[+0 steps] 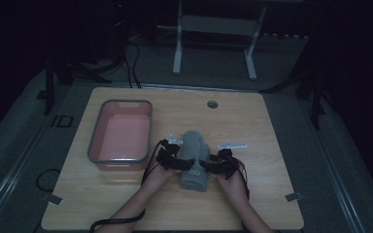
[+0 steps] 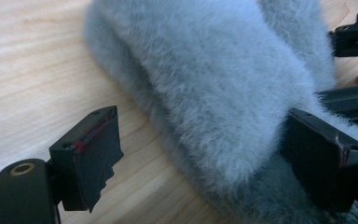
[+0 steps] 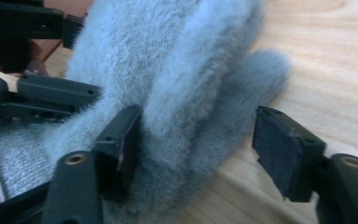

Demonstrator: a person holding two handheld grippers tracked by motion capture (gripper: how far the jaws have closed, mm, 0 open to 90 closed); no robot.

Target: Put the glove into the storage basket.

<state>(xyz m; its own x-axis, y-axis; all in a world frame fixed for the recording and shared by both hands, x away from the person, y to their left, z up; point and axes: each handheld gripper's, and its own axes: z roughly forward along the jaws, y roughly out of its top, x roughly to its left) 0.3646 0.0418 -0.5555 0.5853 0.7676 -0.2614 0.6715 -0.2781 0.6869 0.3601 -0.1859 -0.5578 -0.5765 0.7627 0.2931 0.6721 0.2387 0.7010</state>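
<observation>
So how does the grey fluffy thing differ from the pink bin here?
The grey fluffy slipper is soft and furry; the pink bin is hard with a grey rim. The slipper lies between the left gripper and right gripper, both open around it; the bin sits untouched to its left. Both rest on the wooden table.

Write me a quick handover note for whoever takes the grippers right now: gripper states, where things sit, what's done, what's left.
Left gripper: open, jaws astride the fluffy grey item's left side.
Right gripper: open, jaws astride its right side.
The grey item lies on the wooden table, between both grippers, not lifted.
Pink bin sits to the left, nothing visible inside.
Done: both grippers positioned at the item.
Left: probably close both, then lift; the bin looks a likely destination, but that's a guess.
</observation>
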